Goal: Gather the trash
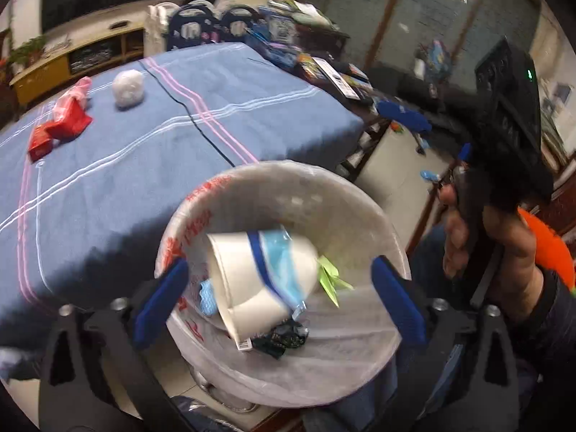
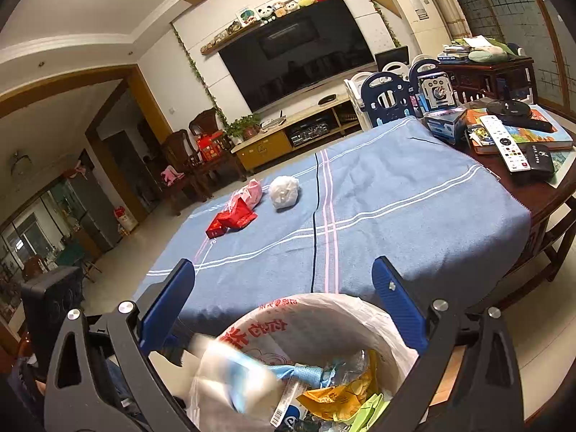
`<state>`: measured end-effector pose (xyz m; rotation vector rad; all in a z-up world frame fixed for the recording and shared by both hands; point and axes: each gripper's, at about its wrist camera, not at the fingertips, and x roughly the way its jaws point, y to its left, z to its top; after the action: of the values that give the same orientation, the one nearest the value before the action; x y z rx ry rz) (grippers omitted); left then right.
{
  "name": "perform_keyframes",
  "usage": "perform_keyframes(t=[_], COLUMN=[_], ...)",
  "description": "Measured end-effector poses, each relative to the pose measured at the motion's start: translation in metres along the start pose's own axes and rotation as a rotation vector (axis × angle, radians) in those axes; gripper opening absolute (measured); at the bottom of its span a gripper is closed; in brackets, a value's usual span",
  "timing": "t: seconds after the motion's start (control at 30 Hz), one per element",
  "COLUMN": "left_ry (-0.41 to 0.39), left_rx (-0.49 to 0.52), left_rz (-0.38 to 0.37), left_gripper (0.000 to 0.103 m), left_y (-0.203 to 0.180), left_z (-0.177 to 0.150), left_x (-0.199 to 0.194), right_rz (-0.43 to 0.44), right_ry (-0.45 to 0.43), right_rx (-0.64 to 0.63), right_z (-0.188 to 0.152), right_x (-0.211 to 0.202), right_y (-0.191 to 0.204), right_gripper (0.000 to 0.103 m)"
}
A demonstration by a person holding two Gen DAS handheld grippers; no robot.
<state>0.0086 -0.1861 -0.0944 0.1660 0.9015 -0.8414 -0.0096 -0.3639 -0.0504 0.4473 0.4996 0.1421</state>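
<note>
A bin lined with a white plastic bag [image 1: 363, 201] stands at the table's near edge. A white paper cup with a blue band [image 1: 259, 277] is in mid-air over its mouth, blurred, between the fingers of my open left gripper [image 1: 279, 298] and touching neither. The bin [image 2: 342, 309] and the blurred cup [image 2: 230, 374] also show in the right wrist view, below my open, empty right gripper [image 2: 284, 302]. On the blue cloth [image 2: 396, 208] lie a red wrapper [image 2: 234, 216], a pink bag [image 2: 250, 192] and a white crumpled ball [image 2: 284, 191].
The bin holds green, yellow and blue scraps [image 2: 338, 392]. Remotes and books [image 2: 511, 136] lie on the bare table end at the right. A thin black cable [image 2: 315, 216] crosses the cloth. The right hand and gripper body [image 1: 504, 151] show at the right of the left wrist view.
</note>
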Motion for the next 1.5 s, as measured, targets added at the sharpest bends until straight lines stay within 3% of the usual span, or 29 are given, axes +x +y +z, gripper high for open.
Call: perform_keyframes(t=[0.1,0.23,0.33,0.4,0.5,0.57,0.8,1.27,1.5], left_ry=[-0.071,-0.175,-0.157,-0.107,-0.032,-0.023,-0.027,-0.019,-0.052], left_rx=[-0.062,-0.195,-0.312,-0.380,-0.487,-0.525,-0.474,-0.469,-0.455], left_rz=[0.071,0.366,0.538,0.587,0.548,0.526,0.523,0.508,0.509], left_gripper=[0.100,0.100,0.100,0.100,0.100,0.100,0.100,0.100,0.100], left_y=[0.018,0.050,0.077,0.096,0.119,0.126,0.116,0.114,0.125], left_z=[0.005,0.002,-0.007,-0.009,-0.014,-0.017,-0.017,-0.013,0.013], left_x=[-0.019,-0.045,-0.052,-0.047,-0.038,-0.037,-0.035,-0.032,-0.033], right_rz=[-0.005,-0.010,-0.017,-0.023,-0.030,-0.034,-0.044,-0.049,-0.058], right_ry=[0.008,0.024,0.038,0.048,0.061,0.072,0.083,0.102,0.119], right_rx=[-0.033,-0.086,-0.120,-0.140,-0.165,-0.174,-0.181,-0.191,-0.197], right_z=[-0.004,-0.008,-0.011,-0.013,-0.016,-0.017,-0.020,-0.022,-0.025], right_x=[0.001,0.004,0.008,0.010,0.013,0.015,0.018,0.022,0.026], right_y=[0.005,0.015,0.021,0.025,0.029,0.030,0.031,0.034,0.033], right_gripper=[0.097,0.097,0.097,0.097,0.097,0.097,0.097,0.097,0.097])
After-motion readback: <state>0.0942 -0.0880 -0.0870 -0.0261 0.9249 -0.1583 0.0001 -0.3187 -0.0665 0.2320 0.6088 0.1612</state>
